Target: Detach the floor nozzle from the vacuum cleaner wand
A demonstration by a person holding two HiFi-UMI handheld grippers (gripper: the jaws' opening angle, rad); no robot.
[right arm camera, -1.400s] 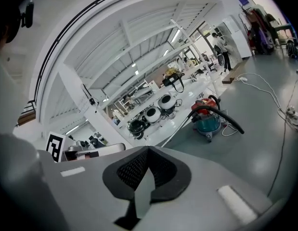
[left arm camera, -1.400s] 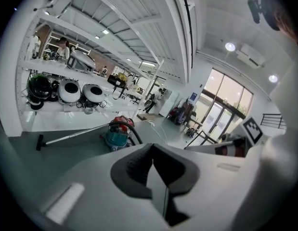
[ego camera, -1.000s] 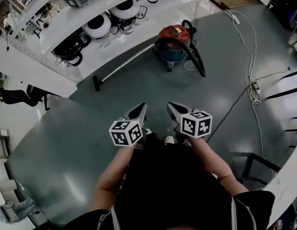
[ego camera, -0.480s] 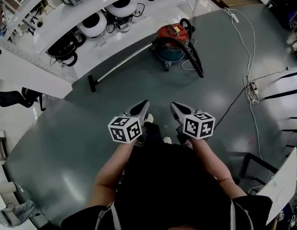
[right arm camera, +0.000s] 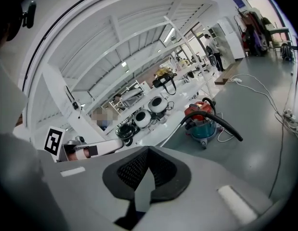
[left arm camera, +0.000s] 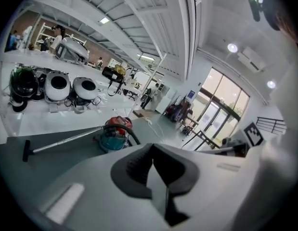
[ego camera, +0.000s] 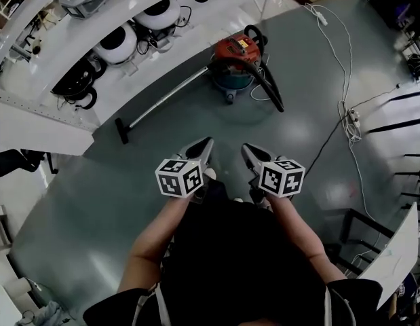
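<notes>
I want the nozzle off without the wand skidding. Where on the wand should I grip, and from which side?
Grip the wand on its metal tube close to the floor nozzle, from above, jaws across the tube. It lies along the floor, so only its top is free; a hold near the joint likely steadies it.

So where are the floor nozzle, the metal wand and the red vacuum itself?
floor nozzle (ego camera: 121,130), head view, middle of its black bar.
wand (ego camera: 165,98), head view, midway along the metal tube.
vacuum cleaner (ego camera: 235,47), head view, its red lid.
</notes>
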